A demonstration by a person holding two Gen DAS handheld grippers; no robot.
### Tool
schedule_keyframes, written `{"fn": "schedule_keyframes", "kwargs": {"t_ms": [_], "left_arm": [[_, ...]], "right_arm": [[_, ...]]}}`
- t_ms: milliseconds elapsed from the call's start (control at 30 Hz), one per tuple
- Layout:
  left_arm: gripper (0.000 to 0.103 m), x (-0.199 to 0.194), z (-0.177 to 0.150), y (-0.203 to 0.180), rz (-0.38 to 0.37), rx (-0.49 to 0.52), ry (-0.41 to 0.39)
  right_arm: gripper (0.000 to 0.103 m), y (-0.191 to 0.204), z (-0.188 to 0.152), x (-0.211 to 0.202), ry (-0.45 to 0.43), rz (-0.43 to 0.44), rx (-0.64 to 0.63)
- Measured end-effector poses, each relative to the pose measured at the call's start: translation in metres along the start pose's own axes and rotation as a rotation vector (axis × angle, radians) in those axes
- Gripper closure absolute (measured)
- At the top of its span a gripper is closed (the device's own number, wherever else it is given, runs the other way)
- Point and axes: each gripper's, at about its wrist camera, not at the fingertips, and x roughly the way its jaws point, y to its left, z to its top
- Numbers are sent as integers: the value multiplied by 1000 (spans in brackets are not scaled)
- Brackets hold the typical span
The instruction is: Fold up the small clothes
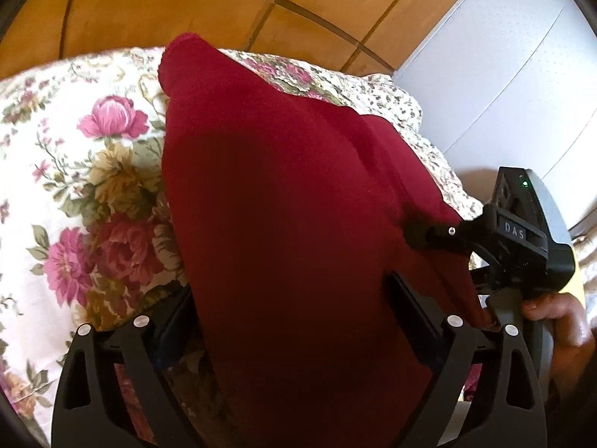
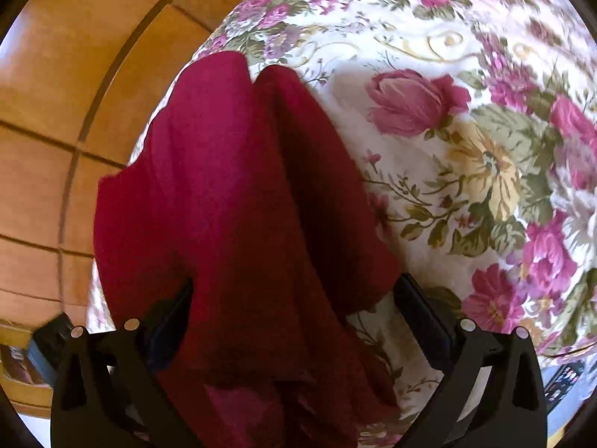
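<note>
The dark red garment (image 1: 283, 224) hangs above the floral bedspread (image 1: 74, 171), lifted between both claws. The left claw (image 1: 294, 321) has cloth between its wide jaws, but a real grip I cannot tell. The right claw (image 1: 421, 233) pinches the garment's corner beside it.

Open floral bedspread (image 2: 429, 186) beside the red garment (image 2: 231, 194); wooden panelling (image 1: 168, 11) seemingly close behind.

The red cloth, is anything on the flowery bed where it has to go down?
Nothing visible does. The red cloth hangs over the flowery bedspread, whose visible part shows only its print. The cloth hides what lies under it.
</note>
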Motion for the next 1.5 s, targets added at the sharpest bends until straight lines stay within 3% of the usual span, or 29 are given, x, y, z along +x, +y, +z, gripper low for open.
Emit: {"fn": "schedule_keyframes", "kwargs": {"t_ms": [100, 167, 333, 467, 800, 1000, 1167, 1333, 1500], "left_arm": [[19, 1, 0, 6, -26, -18, 9], [27, -2, 0, 1, -6, 17, 0], [41, -14, -1, -1, 2, 31, -22], [45, -30, -3, -8, 20, 74, -54], [46, -91, -19, 29, 98, 36, -172], [46, -106, 8, 54, 121, 30, -208], [46, -83, 50, 44, 153, 119, -235], [45, -41, 89, 40, 127, 145, -198], [45, 1, 106, 34, 127, 174, -171]], "right_arm": [[6, 7, 0, -2, -12, -11, -45], [32, 15, 0, -3, -17, 18, -77], [45, 29, -4, -9, -44, 15, -123], [54, 47, -6, -13, -70, 32, -180], [57, 118, -27, -2, -67, 150, -335], [57, 156, -21, -2, -156, 183, -407], [58, 157, 6, -1, -247, 209, -344], [58, 132, 39, 1, -325, 191, -259], [58, 103, 64, 5, -364, 153, -210]]}}
